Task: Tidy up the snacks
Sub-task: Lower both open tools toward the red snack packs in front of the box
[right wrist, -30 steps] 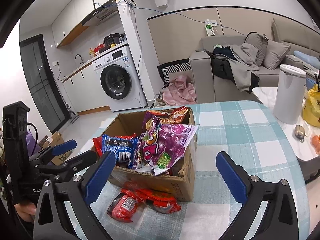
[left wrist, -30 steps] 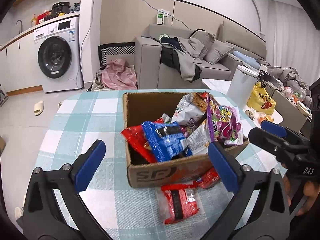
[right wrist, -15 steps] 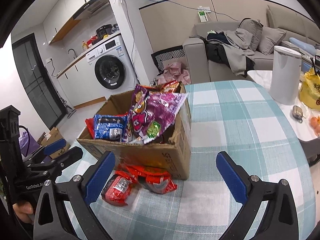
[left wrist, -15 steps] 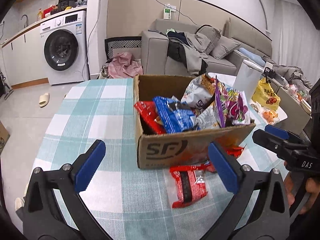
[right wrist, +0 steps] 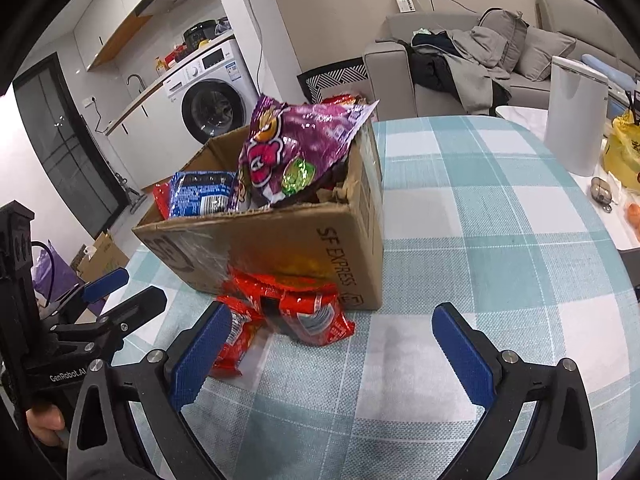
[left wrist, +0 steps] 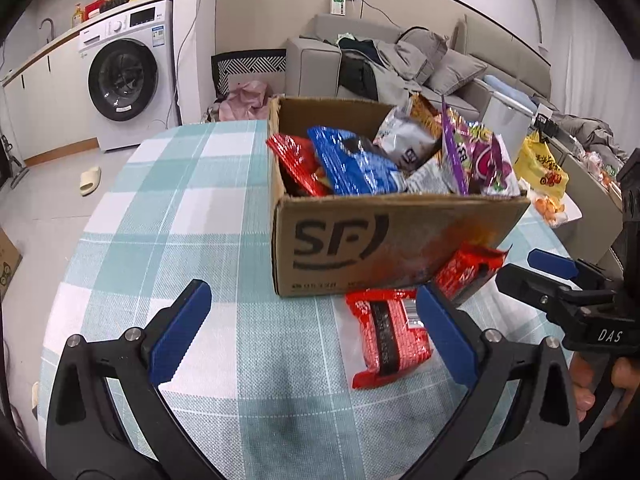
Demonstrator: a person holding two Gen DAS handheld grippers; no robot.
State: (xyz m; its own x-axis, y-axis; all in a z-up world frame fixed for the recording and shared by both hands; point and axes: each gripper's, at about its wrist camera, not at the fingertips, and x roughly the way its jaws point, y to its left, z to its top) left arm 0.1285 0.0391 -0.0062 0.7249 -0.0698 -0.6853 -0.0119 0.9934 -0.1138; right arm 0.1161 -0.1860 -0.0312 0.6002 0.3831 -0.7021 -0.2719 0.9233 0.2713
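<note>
Two red foil snack packets [left wrist: 386, 330] lie on checked tablecloth [left wrist: 192, 216], against brown cardboard box [left wrist: 384, 240] | long axis away from me | my left gripper [left wrist: 308, 324] nearer, wide open, empty | my right gripper [right wrist: 332, 350] likewise.

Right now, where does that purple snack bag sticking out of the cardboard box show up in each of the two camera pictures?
Left wrist view: the purple snack bag stands at the box's right end, upper right of centre.
Right wrist view: the purple snack bag rises above the box's top edge, upper middle of the picture.
Shared landmark: the cardboard box, with the washing machine behind it.
</note>
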